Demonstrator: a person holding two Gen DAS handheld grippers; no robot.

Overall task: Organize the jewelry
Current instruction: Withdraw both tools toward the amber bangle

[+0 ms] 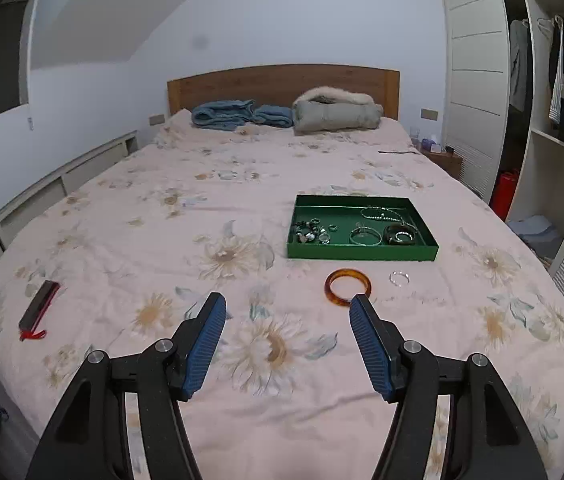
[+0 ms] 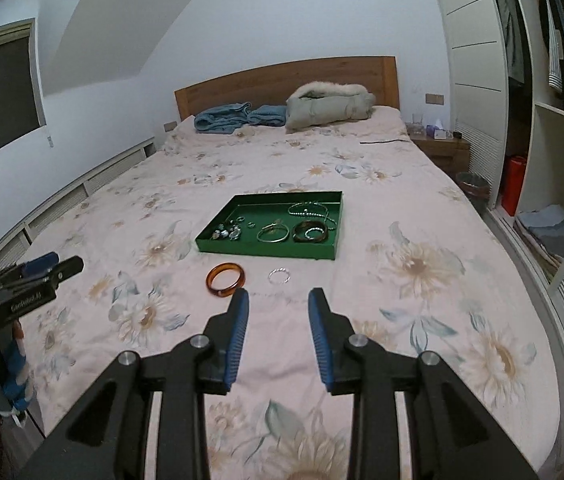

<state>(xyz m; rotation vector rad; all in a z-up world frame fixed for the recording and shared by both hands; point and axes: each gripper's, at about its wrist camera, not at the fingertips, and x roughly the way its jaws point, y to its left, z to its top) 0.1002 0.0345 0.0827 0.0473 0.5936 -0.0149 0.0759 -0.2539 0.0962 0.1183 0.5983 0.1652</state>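
Jaws spread on both grippers, empty. I should centre the right gripper (image 2: 278, 300) over the silver ring (image 2: 279, 275), near the amber bangle (image 2: 226, 274), then deliver into the green tray (image 2: 266, 249).

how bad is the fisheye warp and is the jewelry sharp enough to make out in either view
Left wrist view: strong barrel warp, wardrobe bows, corners vignetted; tray pieces small but distinct, amber bangle crisp. Right wrist view: same bending; silver ring clear, thin chain near it barely resolves. Flat, soft lighting, no glare.
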